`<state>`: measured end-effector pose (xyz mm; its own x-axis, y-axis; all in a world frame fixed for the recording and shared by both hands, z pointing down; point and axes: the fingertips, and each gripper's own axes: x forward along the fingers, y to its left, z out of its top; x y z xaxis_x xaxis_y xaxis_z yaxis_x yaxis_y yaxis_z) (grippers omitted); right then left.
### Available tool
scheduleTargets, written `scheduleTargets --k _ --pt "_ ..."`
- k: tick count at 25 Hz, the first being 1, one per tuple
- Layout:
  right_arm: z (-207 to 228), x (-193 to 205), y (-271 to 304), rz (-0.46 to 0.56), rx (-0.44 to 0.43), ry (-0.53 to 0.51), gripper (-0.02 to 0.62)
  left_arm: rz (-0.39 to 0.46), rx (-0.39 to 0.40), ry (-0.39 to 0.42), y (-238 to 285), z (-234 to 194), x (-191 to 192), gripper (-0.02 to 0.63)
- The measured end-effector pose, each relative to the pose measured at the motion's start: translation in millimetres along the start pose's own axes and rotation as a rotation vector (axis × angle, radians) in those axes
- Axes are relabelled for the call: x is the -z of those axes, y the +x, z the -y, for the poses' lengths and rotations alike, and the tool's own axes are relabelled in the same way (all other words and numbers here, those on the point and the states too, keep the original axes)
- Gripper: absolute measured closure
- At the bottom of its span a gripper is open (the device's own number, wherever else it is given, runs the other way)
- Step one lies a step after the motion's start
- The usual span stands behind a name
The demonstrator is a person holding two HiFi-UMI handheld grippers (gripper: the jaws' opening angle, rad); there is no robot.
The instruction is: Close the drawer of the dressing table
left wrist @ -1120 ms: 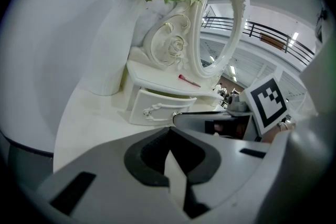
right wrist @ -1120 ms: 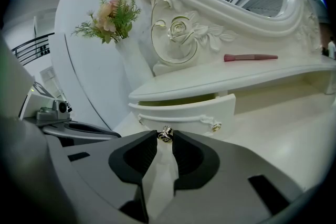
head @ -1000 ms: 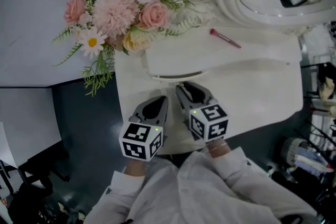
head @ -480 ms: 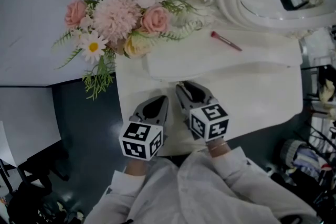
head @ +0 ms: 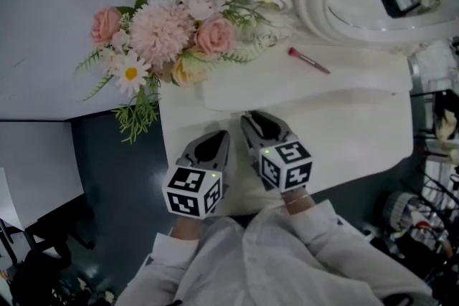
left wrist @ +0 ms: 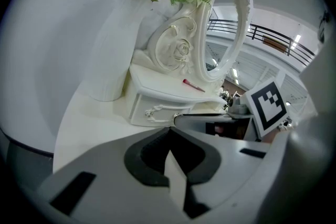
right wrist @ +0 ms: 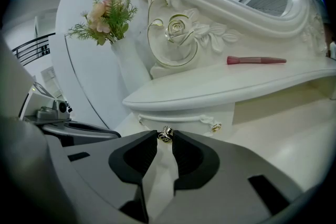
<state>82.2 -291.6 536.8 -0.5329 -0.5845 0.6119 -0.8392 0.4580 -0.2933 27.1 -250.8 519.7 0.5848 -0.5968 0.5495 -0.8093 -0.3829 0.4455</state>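
Observation:
The small white dressing table (head: 323, 79) stands on a white slab (head: 351, 136), below its oval mirror (head: 373, 7). Its drawer (right wrist: 181, 119) sits flush under the curved top, with no dark gap showing. My right gripper (head: 251, 117) reaches the drawer front. In the right gripper view its jaws (right wrist: 165, 136) are closed on the small metal knob (right wrist: 166, 133). My left gripper (head: 219, 135) hangs just left of it, a little short of the drawer (left wrist: 157, 111), and is shut (left wrist: 169, 132) with nothing in it.
A red-handled brush (head: 308, 60) lies on the dressing table's top. A bouquet of pink and white flowers (head: 168, 29) in a white vase stands at the left. Cluttered racks (head: 430, 211) stand at the right, with dark floor (head: 115, 175) to the left of the slab.
The dark curved gap along the drawer's front has closed as the drawer slid in under the top. Both grippers stay almost where they were.

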Motion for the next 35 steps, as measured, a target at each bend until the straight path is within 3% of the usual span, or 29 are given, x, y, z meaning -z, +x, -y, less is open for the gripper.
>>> scheduleTargets --k 27,35 --pt "6.3 -6.6 11.3 0.025 -0.004 0.034 0.505 -0.015 0.013 0.02 1.7 1.4 -0.6 0.6" --pt "5.2 -5.3 9.9 0.04 0.043 0.032 0.503 -0.006 0.012 0.026 -1.3 2.6 -1.1 0.6"
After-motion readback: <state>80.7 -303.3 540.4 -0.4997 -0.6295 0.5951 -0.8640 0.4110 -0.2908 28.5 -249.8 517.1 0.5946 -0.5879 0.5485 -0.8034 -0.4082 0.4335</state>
